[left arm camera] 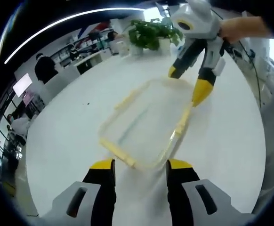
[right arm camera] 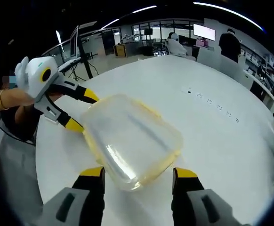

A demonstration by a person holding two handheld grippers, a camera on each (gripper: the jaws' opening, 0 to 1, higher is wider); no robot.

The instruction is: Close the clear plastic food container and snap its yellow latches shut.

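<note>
Container (left arm camera: pixel 144 125) sits flat on the white tabletop (left arm camera: pixel 71 136), about mid-table, between the two hand-held grippers. Lid looks to be on already; hard to tell whether it's pressed fully home because the plastic is clear and washes out against the white surface.

Left hand-held gripper (left arm camera: pixel 140 165): jaws spread wide, empty, lined up with the near short end of the container, just short of the edge. My read: it's placed to brace or press that end.

Right hand-held gripper (right arm camera: pixel 139 173): also wide and empty, jaws straddling the opposite end. In the left gripper view it comes in from the far right, yellow tips angled down at the far right corner, one tip at or just over the rim; contact not certain. Looks set up to push a latch down from above.

Latches (left arm camera: pixel 120 153): pale yellow strips along the container edges in the left gripper view. Can't tell which are snapped and which are loose; too blurred. In the right gripper view they only show as a yellowish tint round the rim.

Potted plant (left arm camera: pixel 151 33) stands at the far tabletop edge, well apart.
</note>
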